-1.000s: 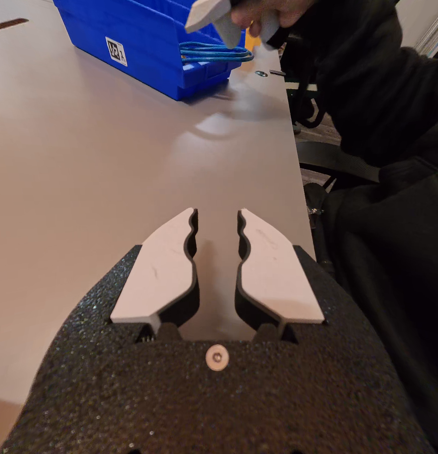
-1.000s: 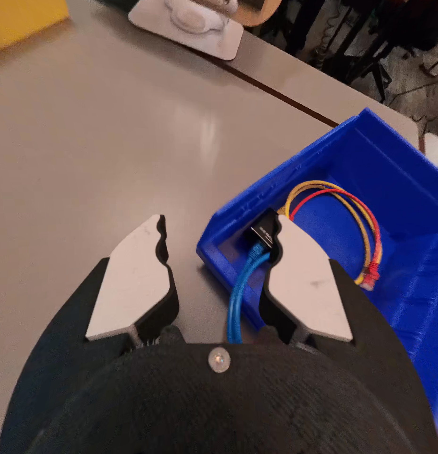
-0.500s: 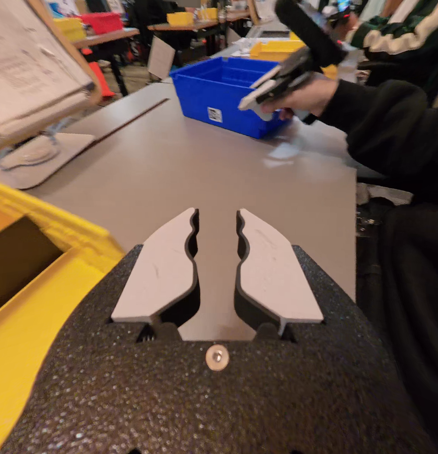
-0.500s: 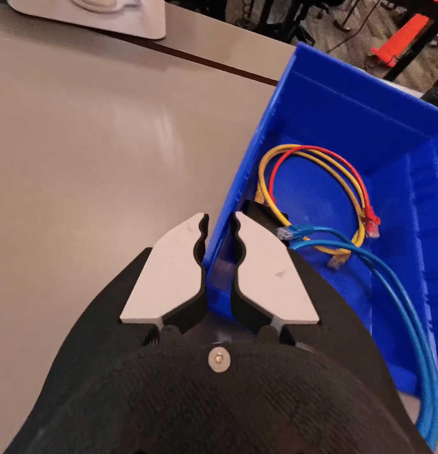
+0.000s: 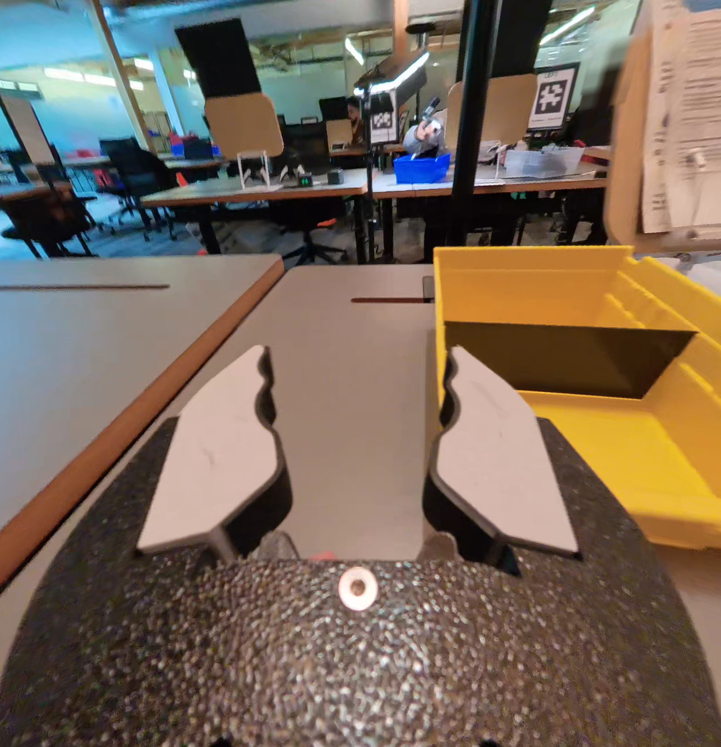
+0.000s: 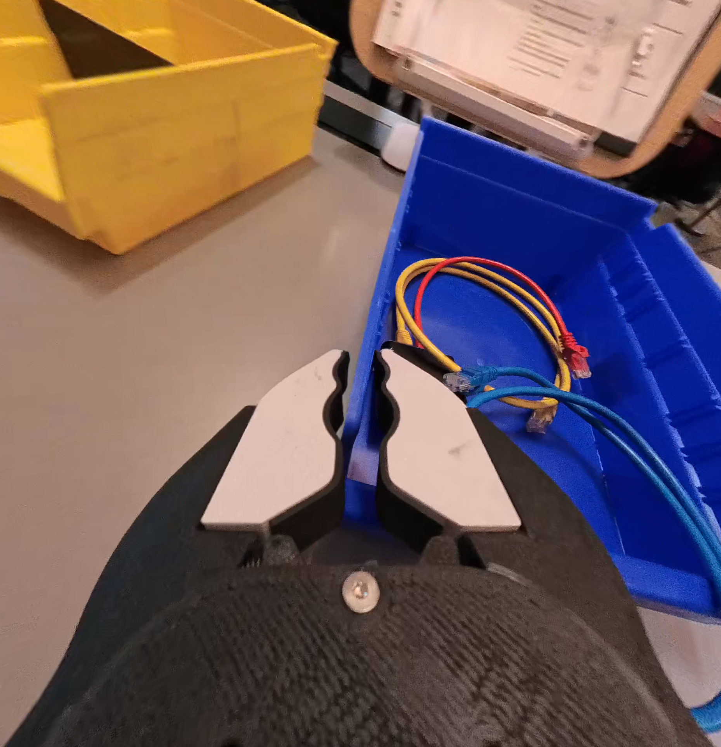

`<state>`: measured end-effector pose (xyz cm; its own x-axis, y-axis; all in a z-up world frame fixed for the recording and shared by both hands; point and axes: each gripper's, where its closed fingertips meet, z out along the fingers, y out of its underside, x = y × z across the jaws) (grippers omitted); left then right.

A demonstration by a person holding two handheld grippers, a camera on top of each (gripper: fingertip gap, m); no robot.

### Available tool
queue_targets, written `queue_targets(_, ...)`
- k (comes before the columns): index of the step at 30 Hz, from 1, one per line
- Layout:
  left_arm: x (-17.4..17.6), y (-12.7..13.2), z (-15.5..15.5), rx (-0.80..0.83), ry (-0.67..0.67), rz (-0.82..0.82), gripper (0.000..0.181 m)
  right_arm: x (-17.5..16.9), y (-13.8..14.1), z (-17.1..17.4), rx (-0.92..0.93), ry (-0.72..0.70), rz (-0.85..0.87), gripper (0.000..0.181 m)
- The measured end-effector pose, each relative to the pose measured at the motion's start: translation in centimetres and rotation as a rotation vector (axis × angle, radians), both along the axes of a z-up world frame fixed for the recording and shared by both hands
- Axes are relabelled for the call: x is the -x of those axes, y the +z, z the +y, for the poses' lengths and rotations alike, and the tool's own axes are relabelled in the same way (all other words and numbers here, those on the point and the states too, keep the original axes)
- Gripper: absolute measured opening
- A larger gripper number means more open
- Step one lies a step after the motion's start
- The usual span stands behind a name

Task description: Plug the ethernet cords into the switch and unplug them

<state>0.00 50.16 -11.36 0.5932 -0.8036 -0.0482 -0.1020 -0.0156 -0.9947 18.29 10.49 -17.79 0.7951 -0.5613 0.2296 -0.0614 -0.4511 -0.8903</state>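
A blue bin (image 6: 512,210) stands on the grey table (image 6: 168,343). In it lie a yellow cord (image 6: 399,299), a red cord (image 6: 512,275) and a blue cord (image 6: 617,428) that trails out over the bin's near edge. The black switch (image 6: 425,359) is mostly hidden behind my right finger, at the bin's left wall. My right gripper (image 6: 362,357) is shut on that left wall, one finger inside and one outside. My left gripper (image 5: 358,355) is open and empty, low over the table (image 5: 350,323), just left of a yellow bin (image 5: 553,291).
The yellow bin (image 6: 168,121), with a black divider, stands left of and beyond the blue bin. A clipboard stand (image 6: 553,52) is behind the blue bin. A second table (image 5: 88,364) adjoins on the left. Other desks and chairs stand far off.
My left gripper has swung away from the blue bin to face the yellow bin, and its jaws have opened wider. My right gripper closed on the blue bin's wall, and the bin has turned with it.
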Motion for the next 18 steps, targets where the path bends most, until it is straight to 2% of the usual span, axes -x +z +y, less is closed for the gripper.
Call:
queue_targets(1,-0.6,-0.8,0.4,0.034,-0.021,0.007,0.085,0.9,0.0,1.1,-0.002,0.032,0.010,0.017)
queue_targets(3,-2.2,-2.4,0.3,0.075,-0.097,0.038,0.085,2.7,-0.1,3.4,-0.007,0.101,0.040,0.029)
queue_targets(7,-5.2,-4.7,-1.4,0.121,-0.264,0.061,0.073,6.5,-0.2,8.0,-0.031,0.264,0.116,0.056)
queue_targets(10,-6.8,-5.2,-2.5,0.159,-0.344,0.032,0.066,8.6,-0.2,10.0,-0.018,0.353,0.156,0.068)
queue_targets(12,-7.3,-5.1,-2.6,0.169,-0.350,0.017,0.063,9.7,0.0,10.6,-0.034,0.393,0.206,0.075)
queue_targets(15,-7.4,-4.9,-2.9,0.185,-0.363,-0.001,0.016,10.3,1.5,10.1,-0.105,0.404,0.256,0.077)
queue_targets(18,-6.0,-4.9,-2.1,0.185,-0.268,0.035,0.003,9.7,4.2,9.1,-0.191,0.376,0.220,0.070)
